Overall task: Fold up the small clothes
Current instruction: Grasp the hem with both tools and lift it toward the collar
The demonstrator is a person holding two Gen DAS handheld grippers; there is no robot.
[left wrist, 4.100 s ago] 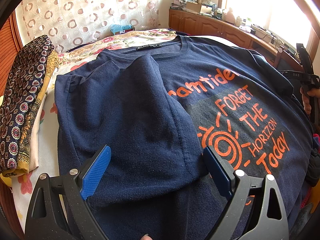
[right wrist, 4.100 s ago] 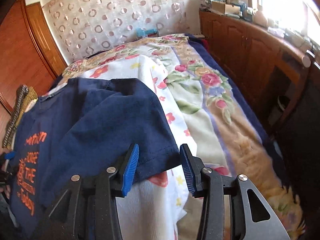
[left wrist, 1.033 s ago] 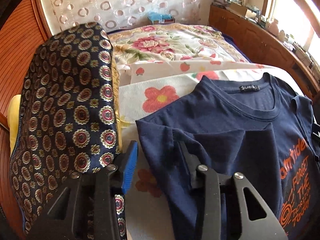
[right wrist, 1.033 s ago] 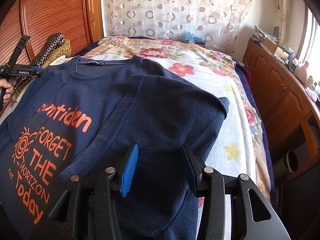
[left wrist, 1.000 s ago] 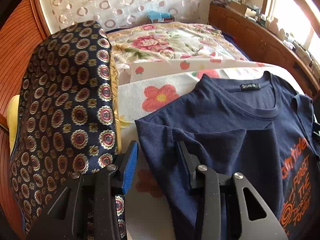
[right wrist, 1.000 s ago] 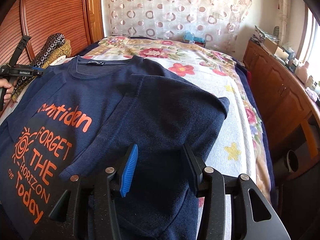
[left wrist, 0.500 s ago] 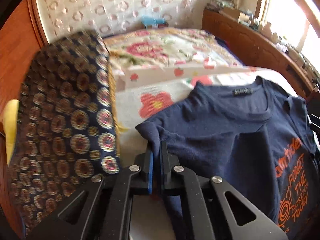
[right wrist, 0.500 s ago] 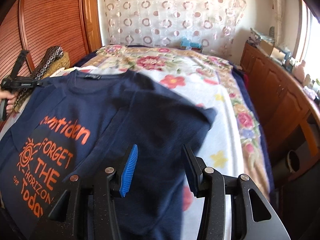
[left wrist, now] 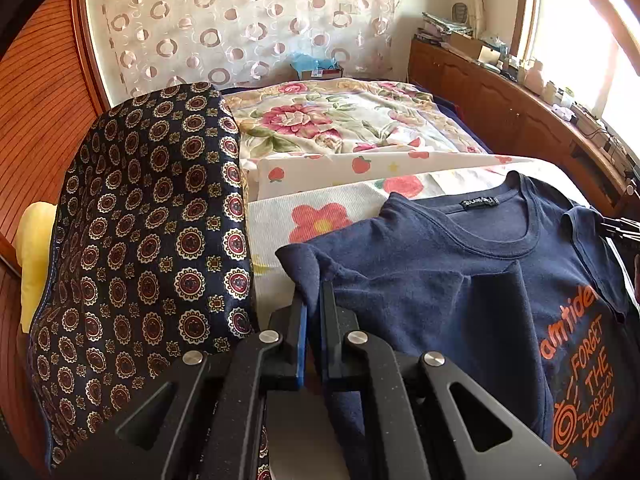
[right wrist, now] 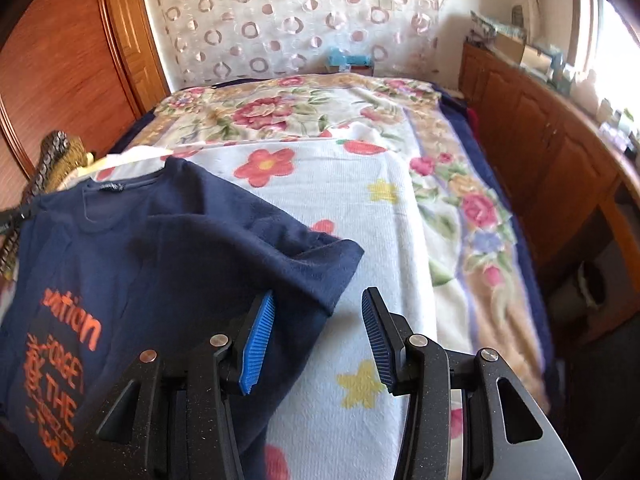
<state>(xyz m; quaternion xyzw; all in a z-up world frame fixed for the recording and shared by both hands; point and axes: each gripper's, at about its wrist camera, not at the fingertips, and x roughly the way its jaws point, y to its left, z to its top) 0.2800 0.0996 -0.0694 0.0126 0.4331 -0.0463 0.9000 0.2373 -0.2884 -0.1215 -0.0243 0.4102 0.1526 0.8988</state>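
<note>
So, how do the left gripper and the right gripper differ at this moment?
The left gripper is shut on the navy T-shirt at its shoulder edge; the right gripper is open and holds nothing, above the sleeve. Both have blue pads.

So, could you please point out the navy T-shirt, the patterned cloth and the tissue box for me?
navy T-shirt (left wrist: pixel 460 280): left wrist view, chest below collar.
patterned cloth (left wrist: pixel 152 220): left wrist view, middle of its top face.
tissue box (right wrist: pixel 350 61): right wrist view, front face.
</note>
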